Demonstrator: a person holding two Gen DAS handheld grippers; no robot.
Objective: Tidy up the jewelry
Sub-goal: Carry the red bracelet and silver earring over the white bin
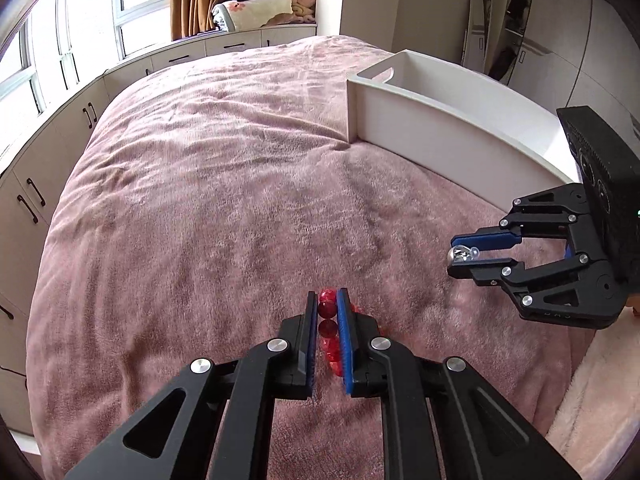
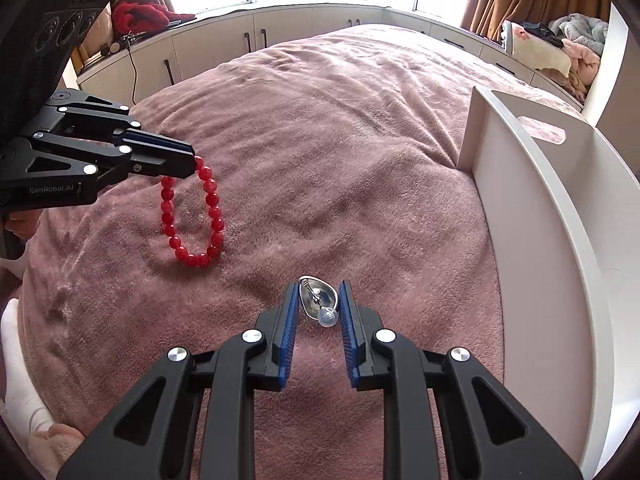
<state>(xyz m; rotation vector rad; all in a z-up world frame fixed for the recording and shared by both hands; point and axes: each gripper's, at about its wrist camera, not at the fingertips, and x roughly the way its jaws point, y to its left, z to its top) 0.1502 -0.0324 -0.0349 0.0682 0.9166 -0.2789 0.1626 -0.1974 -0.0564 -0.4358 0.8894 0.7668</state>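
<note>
My left gripper is clamped tight on a red bead bracelet; a few of its round, glossy, translucent beads sit squeezed between my blue ribbed pads, and from the right wrist view the rest of the loop hangs below the fingertips, its lowest beads at or just above the blanket, I cannot tell which. My right gripper is narrowed around a small silver earring: a polished, curved metal leaf shape with a thin pin and a clear rounded stopper at the end nearer me. It lies between the pads near their tips, and the left wrist view shows its shiny ball pinched at the fingertips. The blanket is dusty pink plush, soft and rumpled into shallow folds. To the right of both grippers stands a white tray with smooth, flat, upright walls and a slot handle cut into its far end.
</note>
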